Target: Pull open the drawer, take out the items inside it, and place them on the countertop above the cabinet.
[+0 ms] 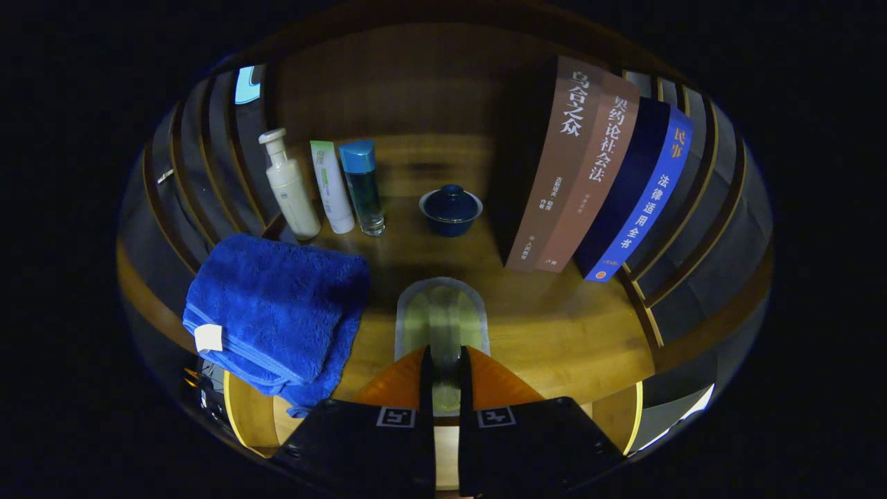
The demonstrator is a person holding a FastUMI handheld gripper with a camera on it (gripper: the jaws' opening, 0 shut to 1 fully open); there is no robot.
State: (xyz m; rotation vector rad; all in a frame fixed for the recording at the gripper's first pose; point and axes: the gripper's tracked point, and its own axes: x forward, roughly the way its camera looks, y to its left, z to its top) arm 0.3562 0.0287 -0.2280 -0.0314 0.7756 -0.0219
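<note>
My gripper (445, 364) is shut on a flat pale green item (442, 315) with a rounded far end and a grey rim. The item sticks out forward from between the fingers and hangs just over the wooden countertop (554, 326). Its near end is hidden between the fingers. On the countertop, left of the fingers, lies a folded blue towel (277, 312) with a white tag.
Beyond the fingers stands a dark blue lidded cup (450, 210). To its left stand a white pump bottle (291, 187), a white tube (331, 186) and a blue-capped clear bottle (364, 187). Books (589, 173) lean at the right. Slatted walls close both sides.
</note>
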